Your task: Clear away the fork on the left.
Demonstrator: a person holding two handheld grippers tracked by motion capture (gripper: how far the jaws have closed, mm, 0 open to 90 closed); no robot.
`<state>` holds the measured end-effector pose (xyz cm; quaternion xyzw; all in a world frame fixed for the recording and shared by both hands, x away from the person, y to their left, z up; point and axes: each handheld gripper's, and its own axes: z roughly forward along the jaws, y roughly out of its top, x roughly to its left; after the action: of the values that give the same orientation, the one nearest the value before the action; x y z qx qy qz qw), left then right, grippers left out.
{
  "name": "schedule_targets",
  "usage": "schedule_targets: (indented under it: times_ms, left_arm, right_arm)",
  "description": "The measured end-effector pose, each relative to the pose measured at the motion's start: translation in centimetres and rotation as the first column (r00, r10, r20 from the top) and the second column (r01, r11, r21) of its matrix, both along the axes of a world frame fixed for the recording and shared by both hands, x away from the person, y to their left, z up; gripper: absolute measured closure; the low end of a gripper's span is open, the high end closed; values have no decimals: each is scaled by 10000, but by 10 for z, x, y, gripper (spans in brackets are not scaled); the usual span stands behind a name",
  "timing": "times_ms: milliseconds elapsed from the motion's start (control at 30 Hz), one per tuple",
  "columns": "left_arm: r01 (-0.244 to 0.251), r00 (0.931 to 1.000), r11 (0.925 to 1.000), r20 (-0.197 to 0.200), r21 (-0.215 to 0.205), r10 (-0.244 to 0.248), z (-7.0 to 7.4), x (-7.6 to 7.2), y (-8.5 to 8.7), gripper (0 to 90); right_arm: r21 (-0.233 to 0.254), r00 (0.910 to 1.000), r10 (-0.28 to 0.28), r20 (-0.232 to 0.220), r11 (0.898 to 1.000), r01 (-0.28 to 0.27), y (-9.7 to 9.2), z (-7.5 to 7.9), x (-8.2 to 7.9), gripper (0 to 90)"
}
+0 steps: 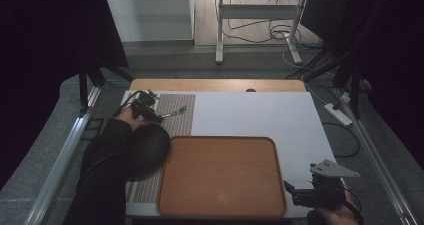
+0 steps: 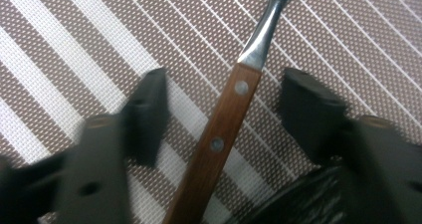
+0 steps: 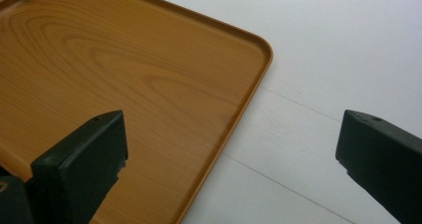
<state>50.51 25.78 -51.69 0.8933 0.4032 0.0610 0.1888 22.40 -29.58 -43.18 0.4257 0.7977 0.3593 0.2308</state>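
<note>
Your left gripper [image 1: 161,116] worked at the far-left corner of the white table [image 1: 260,112], close to its left and far edges, over the striped placemat [image 1: 179,116] that ran down that side. To its right the tabletop lay open, flat and white, as far as the far-right corner. The wooden tray [image 1: 220,177] took up the near middle, its raised rim just beside the placemat, and a dark round object [image 1: 150,147] sat between your left sleeve and the tray's left rim, crowding the near side of the gripper. Your right gripper [image 1: 295,191] hung at the tray's near-right corner, jaws spread wide with nothing between them. In the left gripper view, the wood-handled fork [image 2: 224,124] lay flat on the placemat, handle running up between the two jaws and metal neck pointing beyond them. Your left jaws stood apart on either side of the handle, neither pad touching it.
</note>
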Motion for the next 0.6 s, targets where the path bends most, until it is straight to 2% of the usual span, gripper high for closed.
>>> schedule_targets:
  times_ms: [133,200,267,433,600]
  left_arm:
    - [403,9992,9992,54,-61,-403,1,-2,4,680]
    - [716,9974,9974,79,-74,-716,1,-2,4,700]
    - [964,9953,9953,63,13,-964,2,-3,3,773]
    - [1277,9917,9916,123,203,-1279,3,-2,1,776]
    - [1158,9917,9925,509,381,-1176,3,-1,5,776]
  right_arm:
    - [9,10000,23,-52,10000,-23,0,0,0,3]
    - [6,10000,24,-58,10000,-24,0,0,0,4]
    - [5,10000,22,-65,10000,-22,0,0,1,4]
    - [28,10000,20,-69,10000,-20,0,0,1,4]
    - [62,10000,25,-89,10000,-24,-1,0,1,3]
